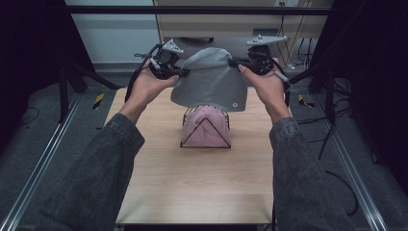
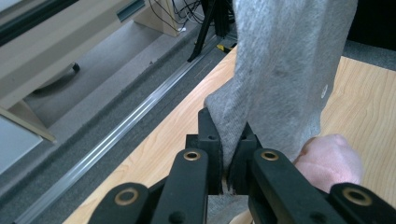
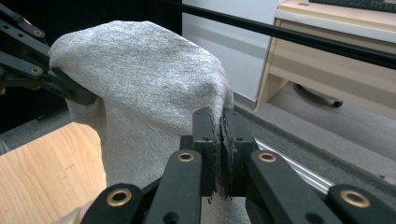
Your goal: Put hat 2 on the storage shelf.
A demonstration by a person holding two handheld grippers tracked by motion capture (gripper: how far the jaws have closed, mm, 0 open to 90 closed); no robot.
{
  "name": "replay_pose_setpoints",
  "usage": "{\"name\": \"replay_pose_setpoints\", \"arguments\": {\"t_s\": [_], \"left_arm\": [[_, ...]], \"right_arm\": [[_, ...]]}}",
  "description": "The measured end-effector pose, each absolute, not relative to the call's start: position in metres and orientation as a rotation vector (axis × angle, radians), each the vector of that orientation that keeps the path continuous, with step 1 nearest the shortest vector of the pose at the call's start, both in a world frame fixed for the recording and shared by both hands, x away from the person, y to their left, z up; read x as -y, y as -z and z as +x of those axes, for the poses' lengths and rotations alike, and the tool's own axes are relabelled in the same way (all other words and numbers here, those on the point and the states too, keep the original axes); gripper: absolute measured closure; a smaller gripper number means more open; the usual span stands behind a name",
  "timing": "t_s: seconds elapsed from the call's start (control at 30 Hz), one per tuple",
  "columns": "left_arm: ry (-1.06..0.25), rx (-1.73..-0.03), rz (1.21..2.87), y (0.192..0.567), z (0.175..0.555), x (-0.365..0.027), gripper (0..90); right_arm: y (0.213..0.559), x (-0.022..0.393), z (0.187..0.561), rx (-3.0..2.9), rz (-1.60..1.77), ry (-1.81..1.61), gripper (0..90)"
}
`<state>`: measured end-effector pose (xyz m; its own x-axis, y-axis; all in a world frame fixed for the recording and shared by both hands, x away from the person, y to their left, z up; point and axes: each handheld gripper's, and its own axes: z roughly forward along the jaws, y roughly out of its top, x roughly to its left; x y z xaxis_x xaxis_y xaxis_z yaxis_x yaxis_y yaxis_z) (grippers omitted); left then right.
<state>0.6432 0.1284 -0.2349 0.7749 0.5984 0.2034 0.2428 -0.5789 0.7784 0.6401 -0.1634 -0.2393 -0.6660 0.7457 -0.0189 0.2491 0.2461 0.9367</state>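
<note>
A grey knit beanie [image 1: 210,79] hangs in the air between both grippers, above the far half of the wooden table [image 1: 192,187]. My left gripper [image 1: 184,72] is shut on its left edge, and my right gripper [image 1: 234,62] is shut on its right edge. In the left gripper view the jaws pinch the grey fabric [image 2: 280,70] at the left gripper [image 2: 228,140]. In the right gripper view the right gripper [image 3: 220,130] clamps the beanie [image 3: 144,88], with the left gripper's jaws at the cloth's far side. Below the beanie, a pink hat [image 1: 207,126] sits on a black wire stand [image 1: 206,144].
Metal rails [image 1: 43,163] run along both sides of the table. Black frame legs and cables stand at the far right [image 1: 332,86]. A desk and cabinet [image 1: 216,24] are beyond the table's far edge.
</note>
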Motion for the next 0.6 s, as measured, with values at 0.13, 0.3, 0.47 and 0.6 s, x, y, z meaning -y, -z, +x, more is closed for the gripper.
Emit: {"name": "replay_pose_setpoints", "arguments": {"t_s": [0.13,0.3,0.47,0.6], "left_arm": [[-0.604,-0.619,2.155,0.226,0.643,-0.127,86.9],[-0.591,-0.618,2.176,0.230,0.645,-0.127,86.9],[-0.580,-0.628,2.186,0.243,0.644,-0.130,86.9],[-0.569,-0.638,2.184,0.251,0.645,-0.132,86.8]], "right_arm": [[0.232,0.167,0.642,-2.034,0.910,-1.439,86.1],[0.232,0.165,0.643,-2.043,0.906,-1.432,86.0],[0.243,0.164,0.643,-2.067,0.910,-1.420,86.1],[0.251,0.162,0.643,-2.081,0.916,-1.413,86.0]]}}
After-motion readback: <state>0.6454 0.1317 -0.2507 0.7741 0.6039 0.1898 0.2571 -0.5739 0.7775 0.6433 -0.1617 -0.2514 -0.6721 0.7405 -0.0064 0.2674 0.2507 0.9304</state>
